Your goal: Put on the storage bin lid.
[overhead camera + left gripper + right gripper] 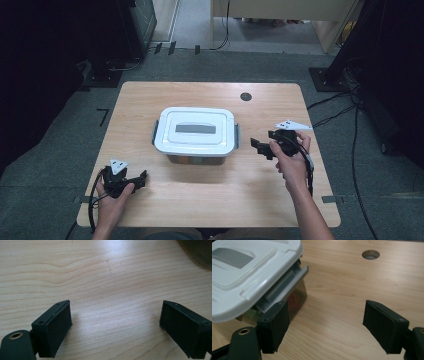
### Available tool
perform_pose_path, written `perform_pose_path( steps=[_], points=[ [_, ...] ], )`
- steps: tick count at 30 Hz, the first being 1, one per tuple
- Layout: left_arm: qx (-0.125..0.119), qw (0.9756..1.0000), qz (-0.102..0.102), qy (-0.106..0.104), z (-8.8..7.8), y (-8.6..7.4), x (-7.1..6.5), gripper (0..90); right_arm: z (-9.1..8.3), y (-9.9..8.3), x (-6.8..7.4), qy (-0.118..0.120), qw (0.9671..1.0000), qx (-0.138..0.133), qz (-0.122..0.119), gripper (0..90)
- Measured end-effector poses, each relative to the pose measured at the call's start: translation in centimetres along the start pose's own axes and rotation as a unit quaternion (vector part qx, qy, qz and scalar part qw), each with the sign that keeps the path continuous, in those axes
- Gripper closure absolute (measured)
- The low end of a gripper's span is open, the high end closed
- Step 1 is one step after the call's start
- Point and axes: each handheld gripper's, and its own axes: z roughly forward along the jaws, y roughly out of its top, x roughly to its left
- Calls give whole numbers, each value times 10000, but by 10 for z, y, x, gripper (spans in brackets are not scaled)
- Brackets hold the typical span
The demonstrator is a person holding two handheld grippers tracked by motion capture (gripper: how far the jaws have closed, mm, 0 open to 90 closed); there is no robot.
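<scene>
Your right gripper (261, 147) hangs with jaws wide and empty just beside the white-lidded storage box (195, 134) (mid-table), at its grey side latch (284, 286). Your left gripper (143, 178) sits wide and empty over bare table (210, 190), well apart from the box.

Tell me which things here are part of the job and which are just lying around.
Part of the job:
- storage box with white lid
- grey side latch
- right hand-held gripper, open beside the latch
- left hand-held gripper, open over bare table

Just lying about:
- round table hole
- floor cables
</scene>
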Motion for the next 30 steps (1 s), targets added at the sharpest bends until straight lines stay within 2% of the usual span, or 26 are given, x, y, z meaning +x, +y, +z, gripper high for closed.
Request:
perform_pose_path(
  steps=[8, 13, 25, 30],
  points=[
    [0, 10000, 0, -1, 0, 0, 0, 104, -7, -33, -14, -85, 9998, 101, 141, 217],
    [2, 10000, -1, 0, 0, 0, 0, 104, -9, -52, -22, -199, 9995, 227, 97, 214],
    [6, 10000, 7, 0, 0, 0, 0, 104, -20, -91, -47, -512, 9975, 417, 233, 217],
    [6, 10000, 6, 1, 0, 0, 0, 104, -21, -106, -54, -522, 9966, 558, 313, 216]
  ],
)
